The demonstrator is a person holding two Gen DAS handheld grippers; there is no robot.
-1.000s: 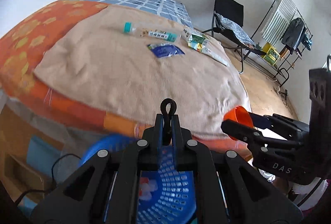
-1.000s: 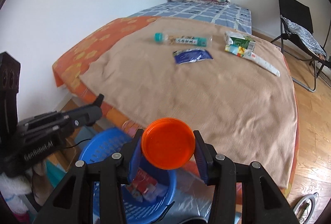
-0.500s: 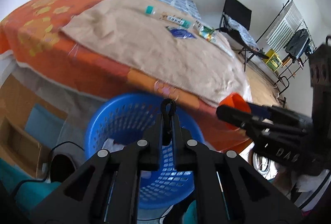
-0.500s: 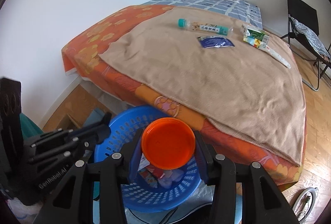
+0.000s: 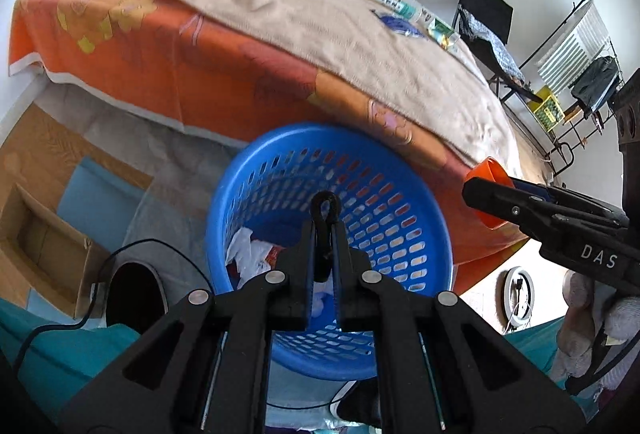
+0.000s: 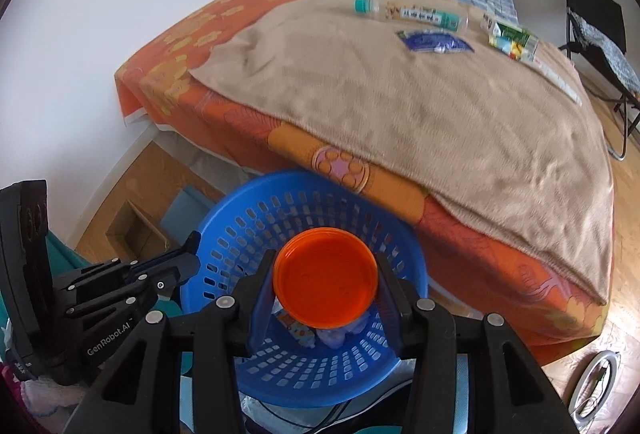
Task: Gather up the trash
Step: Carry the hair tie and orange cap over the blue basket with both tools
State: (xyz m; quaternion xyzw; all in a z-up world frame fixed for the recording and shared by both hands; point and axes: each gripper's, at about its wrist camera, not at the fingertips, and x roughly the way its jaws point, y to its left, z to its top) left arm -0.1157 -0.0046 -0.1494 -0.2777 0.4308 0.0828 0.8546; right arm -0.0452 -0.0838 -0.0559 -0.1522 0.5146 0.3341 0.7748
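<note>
My right claw (image 6: 325, 288) grips an orange lid (image 6: 325, 278) by its rim, flat face toward the camera, directly above the open mouth of the blue basket (image 6: 240, 230) that stands on the floor at the bed's near edge. The drop is straight down: crumpled wrappers already lie at the basket's bottom beneath the lid. My left claw (image 5: 325, 230), jaws pressed together around a small black loop and otherwise empty, hangs over the same basket from the other side, no nearer to the work. More trash waits well apart on the tan blanket (image 6: 460, 121), toward the bed's far edge: a bottle (image 6: 408, 11) lying lengthwise across it, a blue pouch (image 6: 434, 41), a green carton (image 6: 512, 38).
</note>
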